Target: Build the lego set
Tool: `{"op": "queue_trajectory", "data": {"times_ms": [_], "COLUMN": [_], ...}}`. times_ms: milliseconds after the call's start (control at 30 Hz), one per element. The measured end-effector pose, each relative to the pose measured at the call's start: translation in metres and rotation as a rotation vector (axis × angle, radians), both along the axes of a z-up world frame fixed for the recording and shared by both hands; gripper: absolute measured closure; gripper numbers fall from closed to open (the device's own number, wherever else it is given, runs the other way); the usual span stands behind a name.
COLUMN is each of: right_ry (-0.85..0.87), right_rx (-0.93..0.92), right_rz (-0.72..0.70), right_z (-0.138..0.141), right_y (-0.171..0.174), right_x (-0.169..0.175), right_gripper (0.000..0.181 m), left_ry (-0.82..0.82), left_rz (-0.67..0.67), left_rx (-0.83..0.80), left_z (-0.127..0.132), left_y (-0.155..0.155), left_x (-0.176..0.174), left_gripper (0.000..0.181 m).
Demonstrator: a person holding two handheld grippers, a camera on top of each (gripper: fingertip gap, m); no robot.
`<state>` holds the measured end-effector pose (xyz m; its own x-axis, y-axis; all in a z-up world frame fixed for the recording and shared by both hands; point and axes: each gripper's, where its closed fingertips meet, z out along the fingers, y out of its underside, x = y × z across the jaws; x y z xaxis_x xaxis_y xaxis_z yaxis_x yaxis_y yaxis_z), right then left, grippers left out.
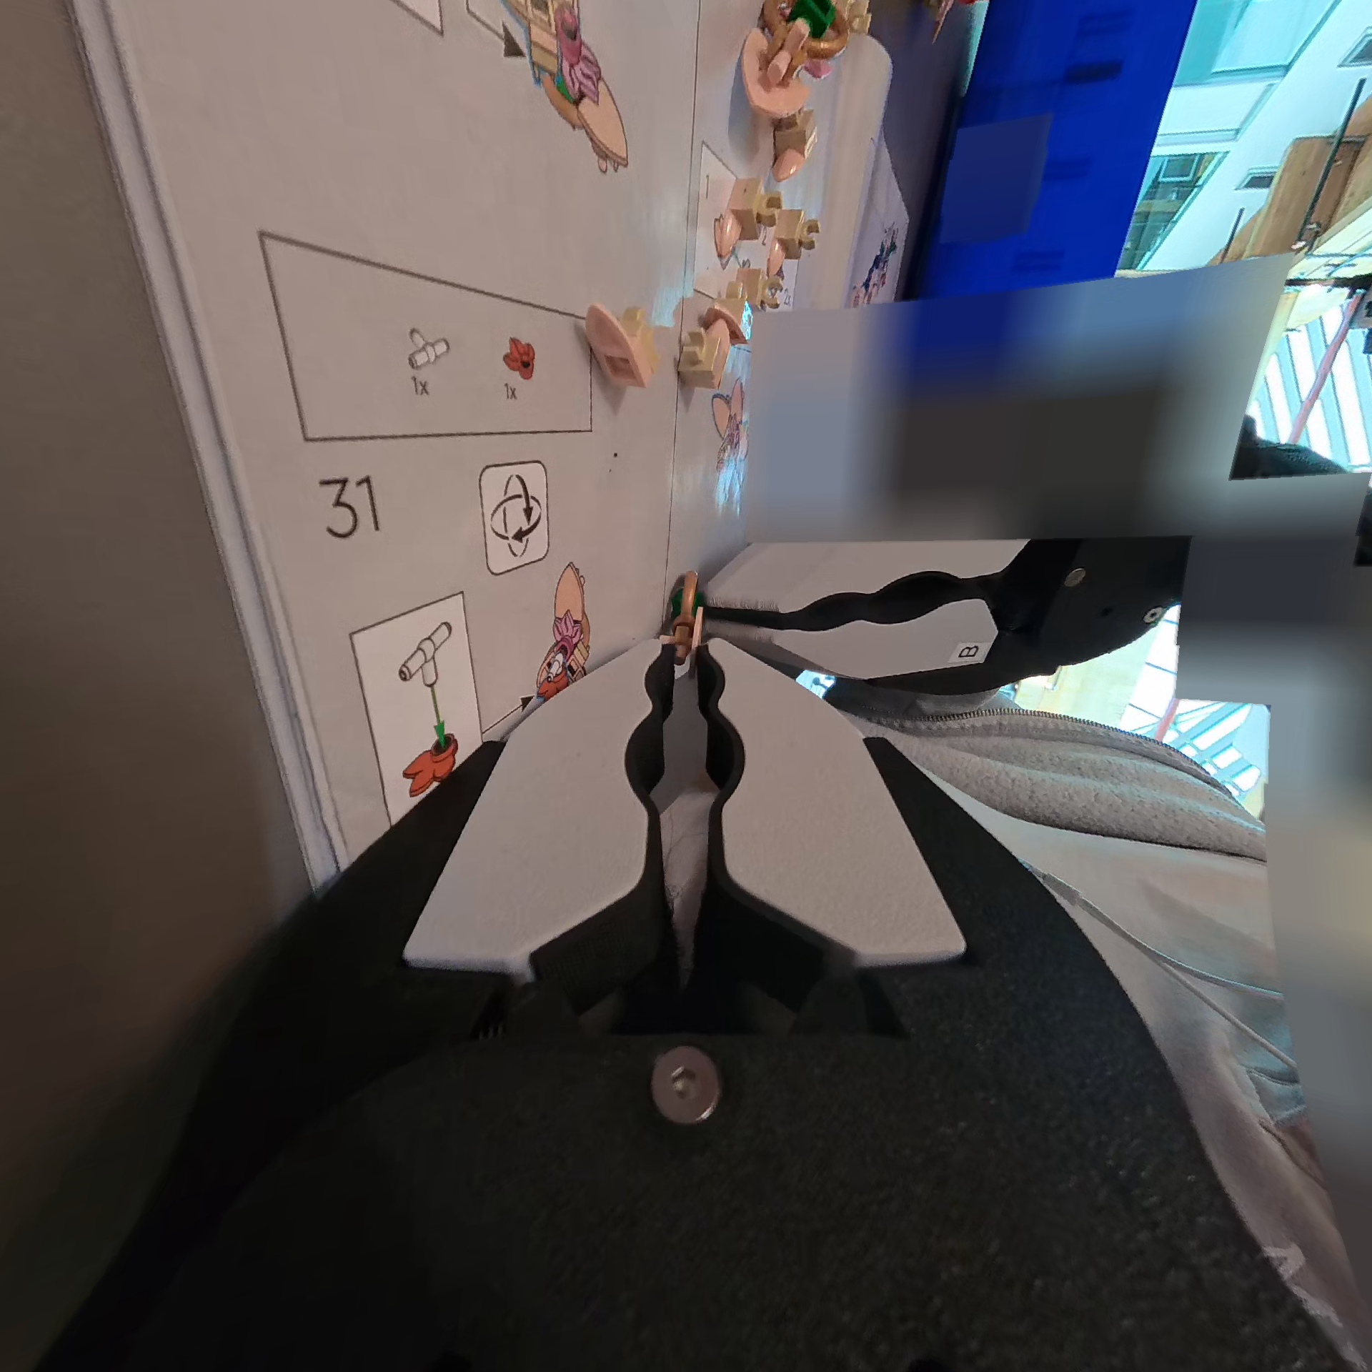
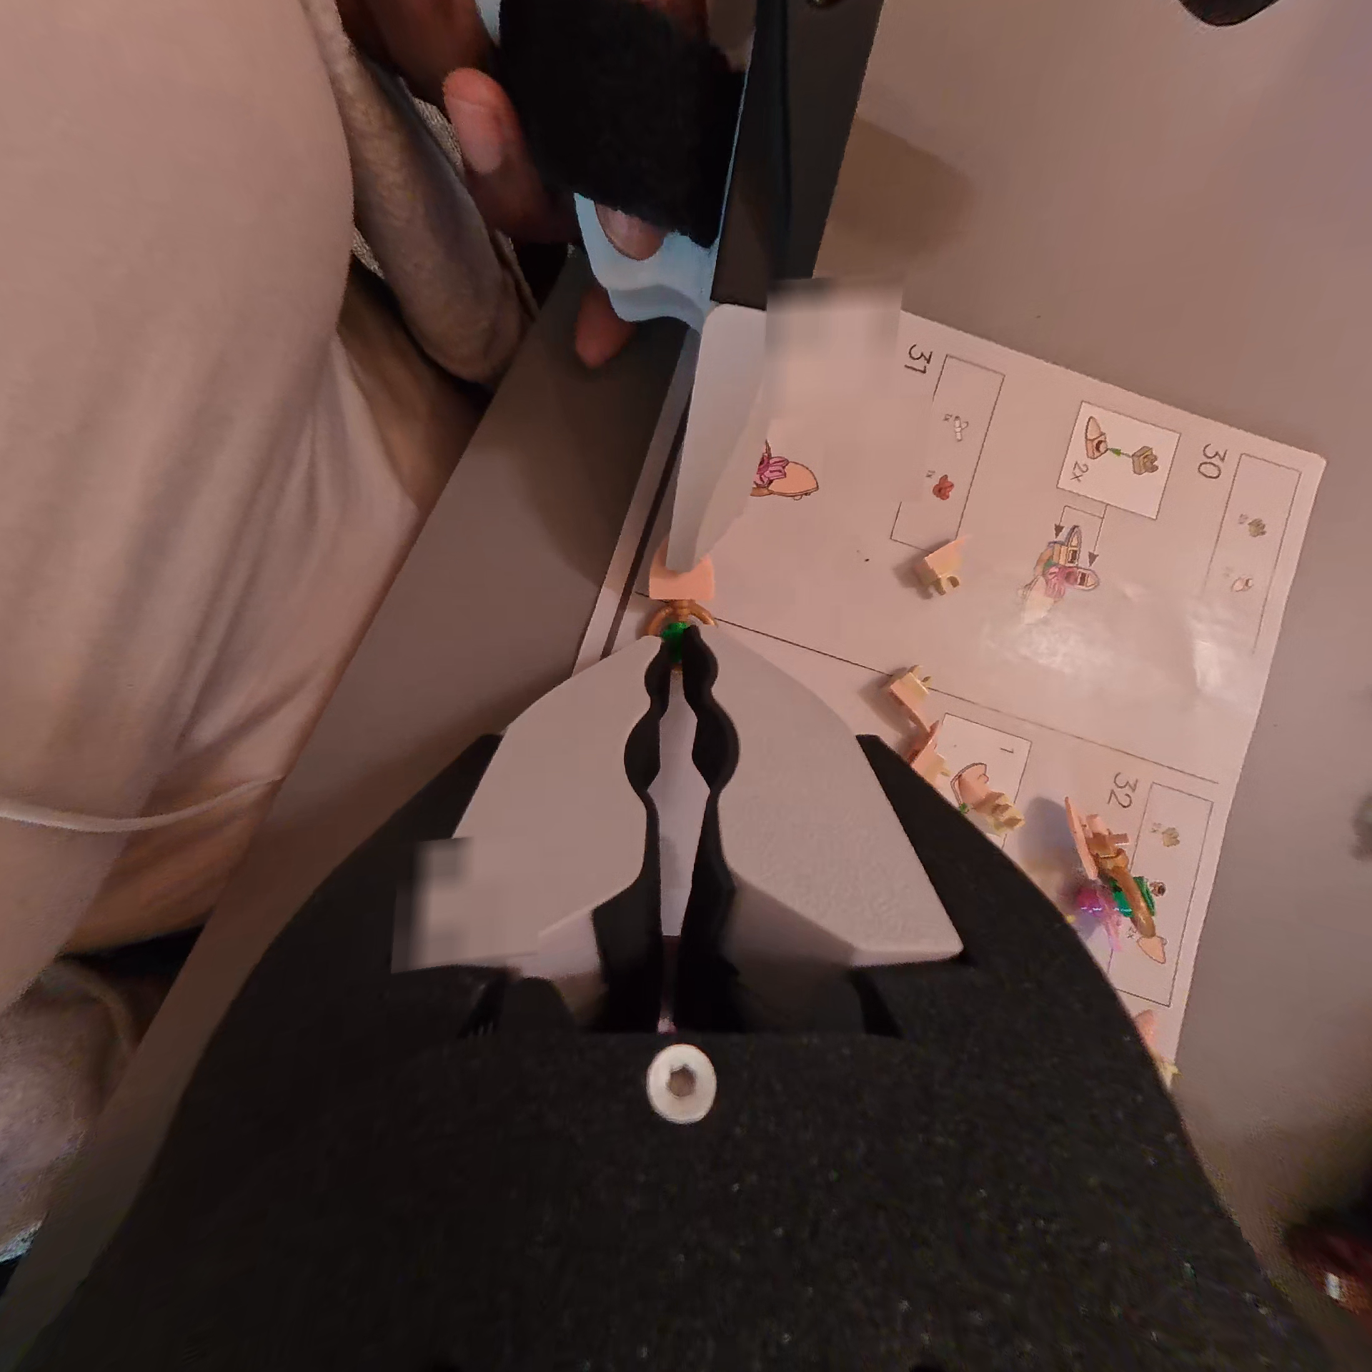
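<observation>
A small sub-assembly is held between both grippers above the open instruction booklet (image 2: 1039, 631). It is a peach plate (image 2: 681, 584) joined to a gold ring piece (image 2: 699, 615) with a green stud (image 2: 674, 635). My left gripper (image 1: 687, 653) is shut on the peach plate end; its grey finger (image 2: 705, 460) comes down from the top of the right wrist view. My right gripper (image 2: 677, 653) is shut on the gold ring and green stud. It enters the left wrist view from the right (image 1: 716, 605), where the ring (image 1: 689, 590) shows just beyond my left fingertips.
Loose peach and tan pieces (image 1: 624, 345) lie on the booklet (image 1: 445, 460), also (image 2: 939, 568). A partly built pink, green and gold model (image 2: 1114, 883) sits on its far page. A blue box (image 1: 1039, 148) stands beyond. The person's grey clothing (image 2: 185, 445) and the table edge (image 2: 482, 594) are close. Only a small space, under 4 cm, lies between the two pairs of fingers.
</observation>
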<state>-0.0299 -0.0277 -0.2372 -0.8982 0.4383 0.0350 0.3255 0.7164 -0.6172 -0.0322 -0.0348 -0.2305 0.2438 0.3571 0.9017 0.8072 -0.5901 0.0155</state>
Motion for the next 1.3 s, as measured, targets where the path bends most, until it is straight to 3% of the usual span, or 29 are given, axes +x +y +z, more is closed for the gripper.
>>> {"op": "queue_trajectory", "data": {"times_ms": [567, 867, 1133, 1300], "right_ry": [-0.006, 0.009, -0.068, -0.213], "right_rx": [-0.182, -0.147, -0.133, -0.127], "right_rz": [-0.121, -0.124, -0.13, -0.166], "right_z": [0.0004, -0.0004, -0.0004, -0.001], "right_y": [0.0021, 0.006, 0.0068, 0.0073], "right_x": [0.0011, 0.0026, 0.0033, 0.0043], "right_gripper": [0.179, 0.18, 0.18, 0.181], "left_ry": [0.049, -0.003, -0.026, -0.031], "left_rz": [-0.09, -0.106, -0.136, -0.171], "left_rx": [-0.151, -0.192, -0.188, -0.178], "left_z": [-0.0037, -0.0036, -0.0032, -0.0031], "left_y": [-0.0019, -0.0003, -0.0002, -0.001], "left_x": [0.0019, 0.0021, 0.0022, 0.0026], "left_gripper": [0.175, 0.176, 0.176, 0.176]}}
